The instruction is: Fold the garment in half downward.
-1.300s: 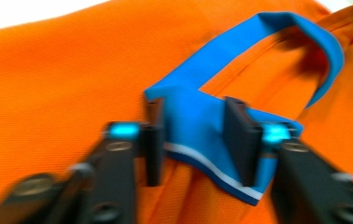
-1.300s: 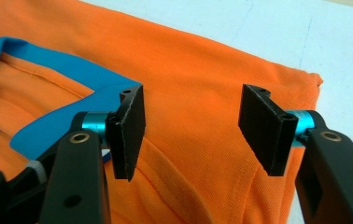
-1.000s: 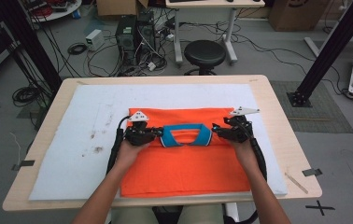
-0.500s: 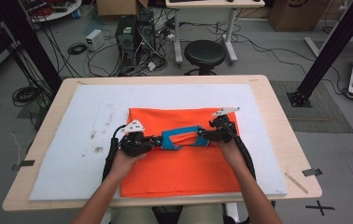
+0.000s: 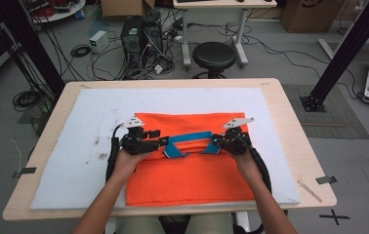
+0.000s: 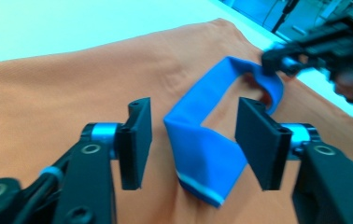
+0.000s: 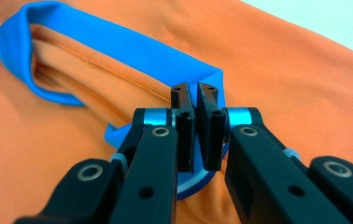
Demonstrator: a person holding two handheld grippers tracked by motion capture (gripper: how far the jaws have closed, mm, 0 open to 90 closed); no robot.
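A person's forearms reach in over a light wooden table (image 5: 290,126) topped with a white foam mat (image 5: 90,146), on which an orange garment (image 5: 192,170) lies spread flat near the front edge, its blue collar band (image 5: 187,142) lying across the middle of the cloth between the two hand-held tools. The left gripper (image 5: 160,143) sits at the collar's left end; in the left gripper view its jaws have just been opening and now stand well apart, with the folded end of the blue band (image 6: 202,158) lying between them, untouched by either pad. The right gripper (image 5: 215,144) is at the collar's right end; the right gripper view shows its jaws, which have just been closing, pinched nearly together on the blue band (image 7: 118,46) where it folds over the orange cloth. Dark smudges mark the mat to the left of the garment. Beyond the table, the grey floor holds a round black stool (image 5: 214,56), a computer tower (image 5: 141,34) amid tangled cables, a second desk's white legs, black frame posts at both sides and a cardboard box (image 5: 299,9) at the back.
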